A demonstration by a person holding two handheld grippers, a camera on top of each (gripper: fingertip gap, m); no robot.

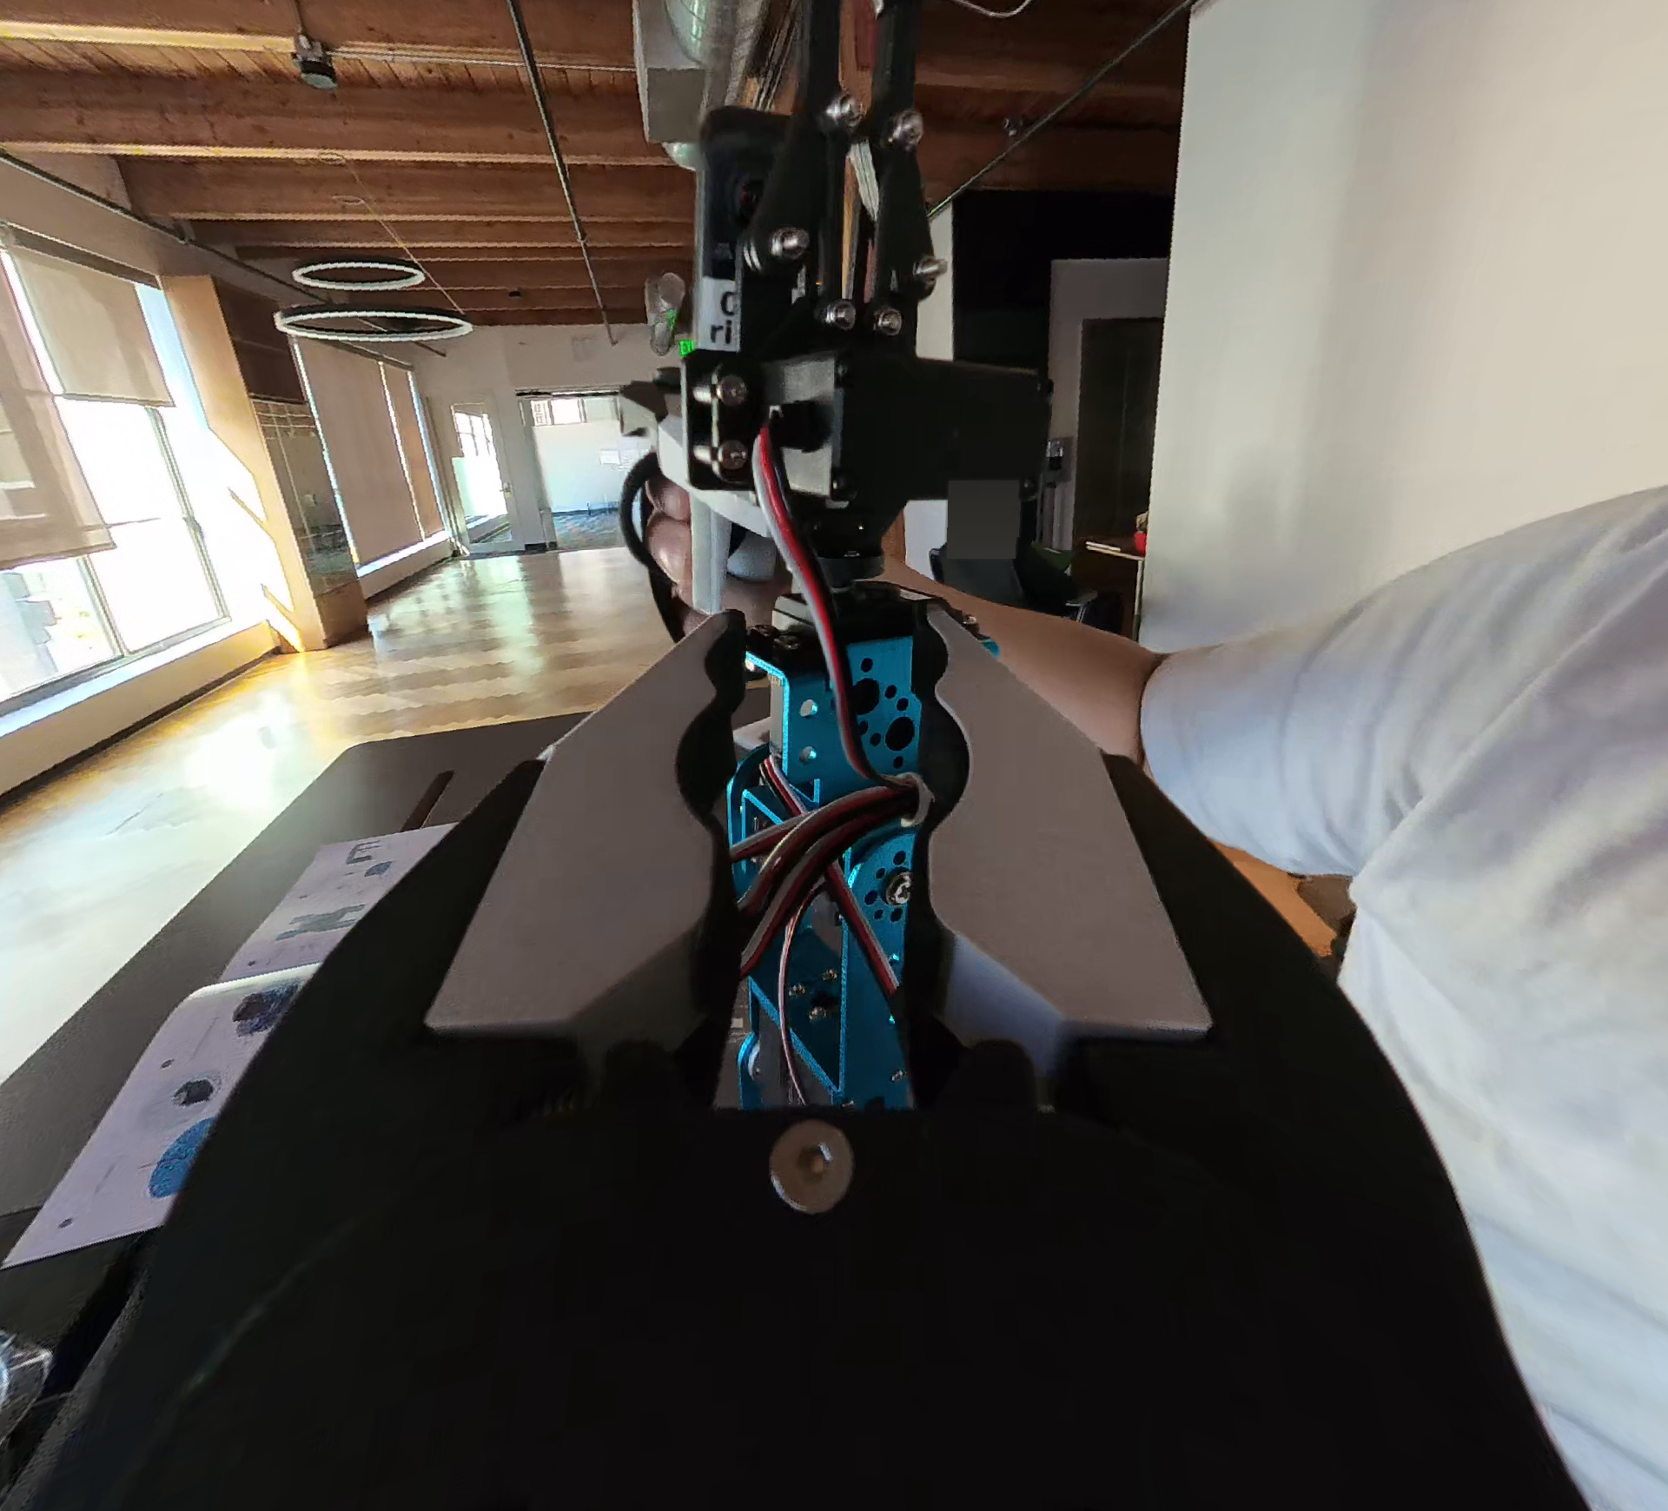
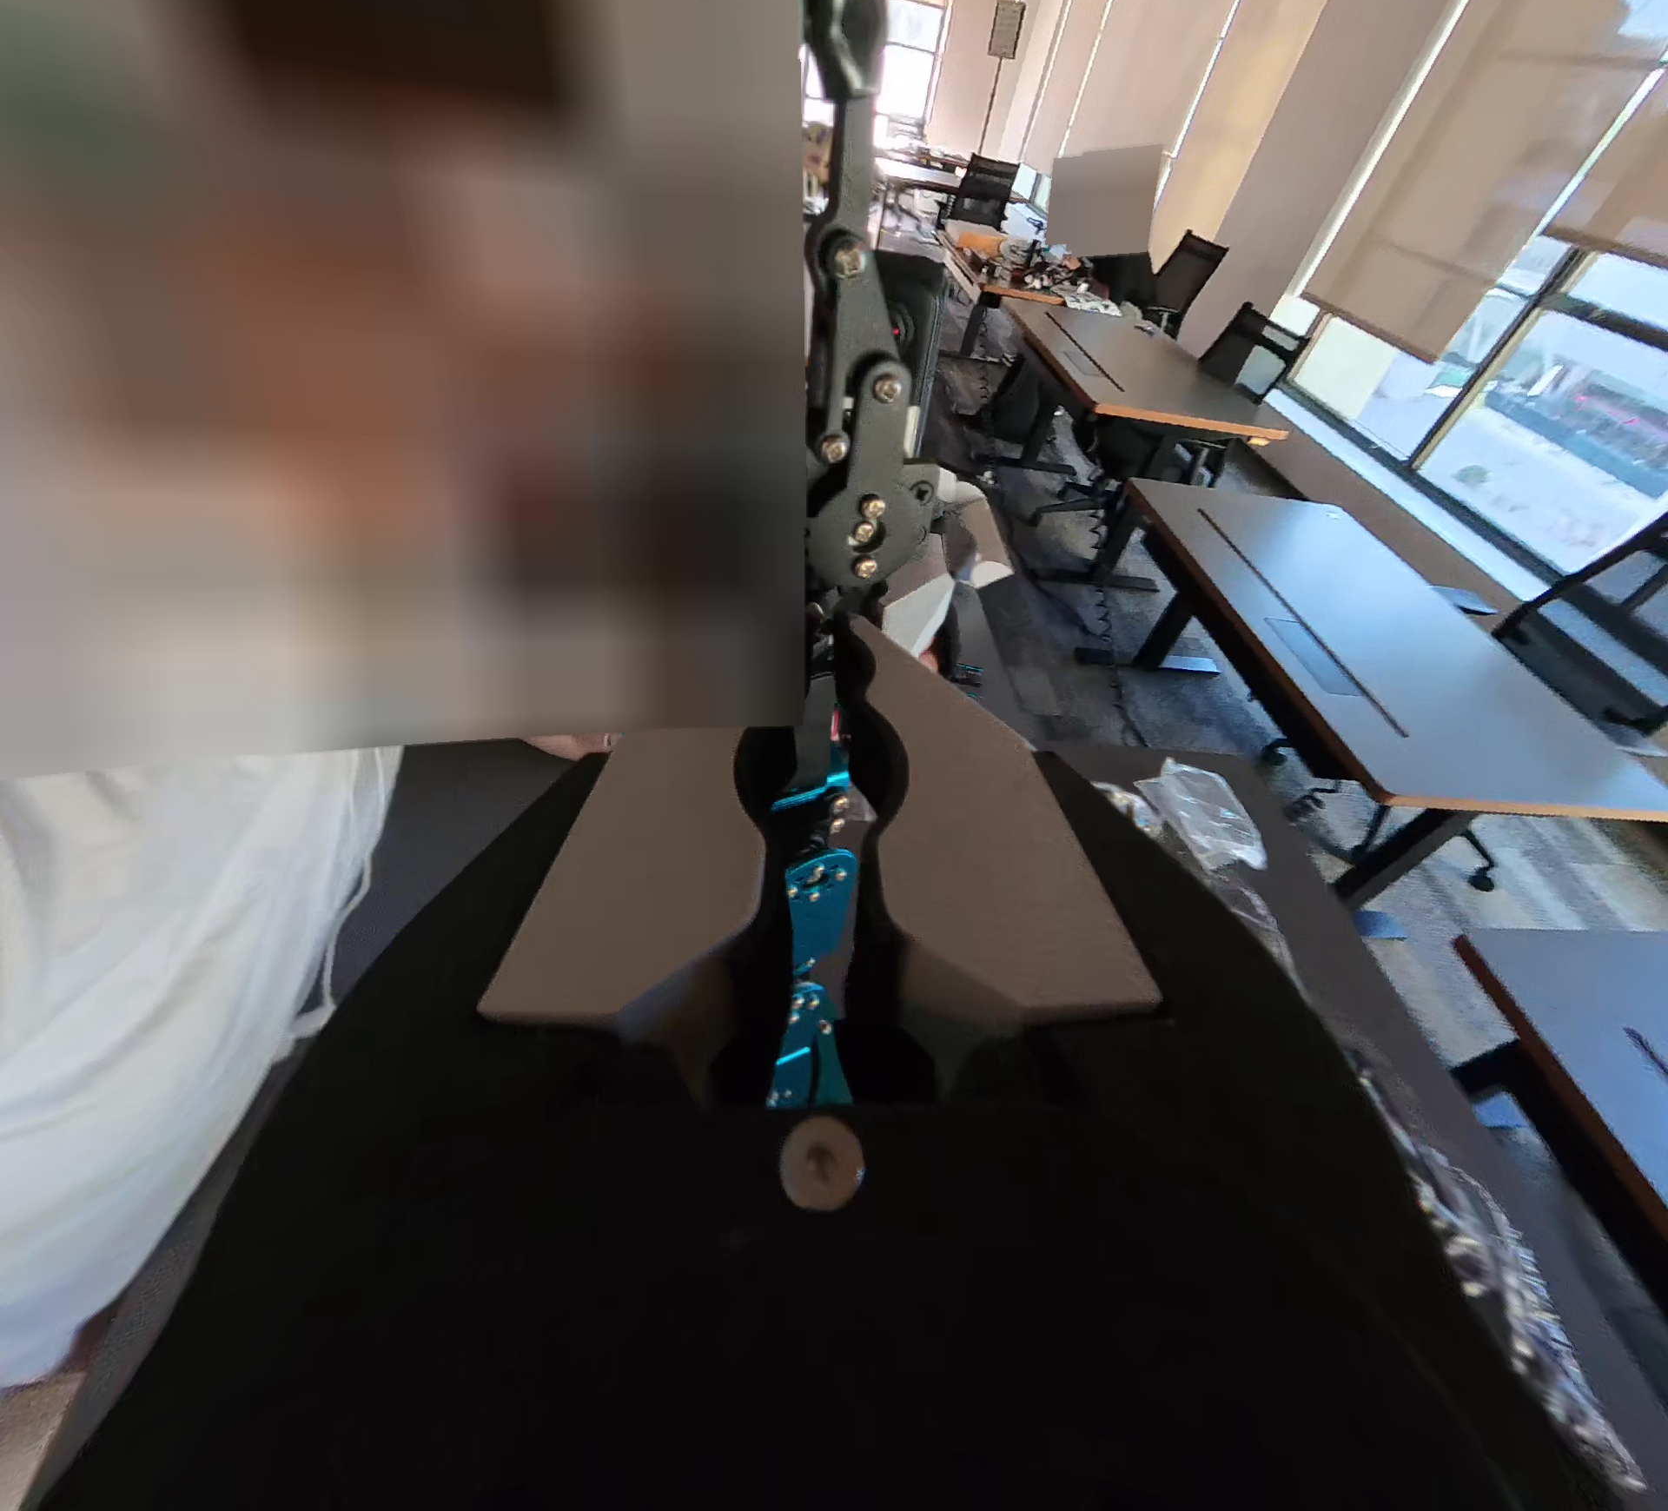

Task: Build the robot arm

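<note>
Blue metal brackets of a small robot arm (image 1: 817,854) sit clamped between the narrow jaws of the left gripper (image 1: 826,745), its grey fingers (image 1: 587,854) pressing the perforated frame from both sides. Red, black and white servo wires (image 1: 812,827) cross over the frame between the fingers. Above the brackets the arm rises upright through a black servo block (image 1: 866,429) to a black claw (image 1: 866,114) at its top, closed or nearly so. Behind the servo, a hand (image 1: 672,538) grips a grey handle, and a white sleeve (image 1: 1444,745) fills the right edge. Marked paper sheets (image 1: 208,1043) lie on the dark table (image 1: 379,782) at left.

Right gripper (image 2: 817,818) likewise closes narrowly on the same blue brackets, seen edge-on, with the black linkage (image 2: 857,384) standing above. Crinkled clear plastic bags (image 2: 1200,809) lie on the table just right of it; office desks (image 2: 1354,637) stand well beyond.
</note>
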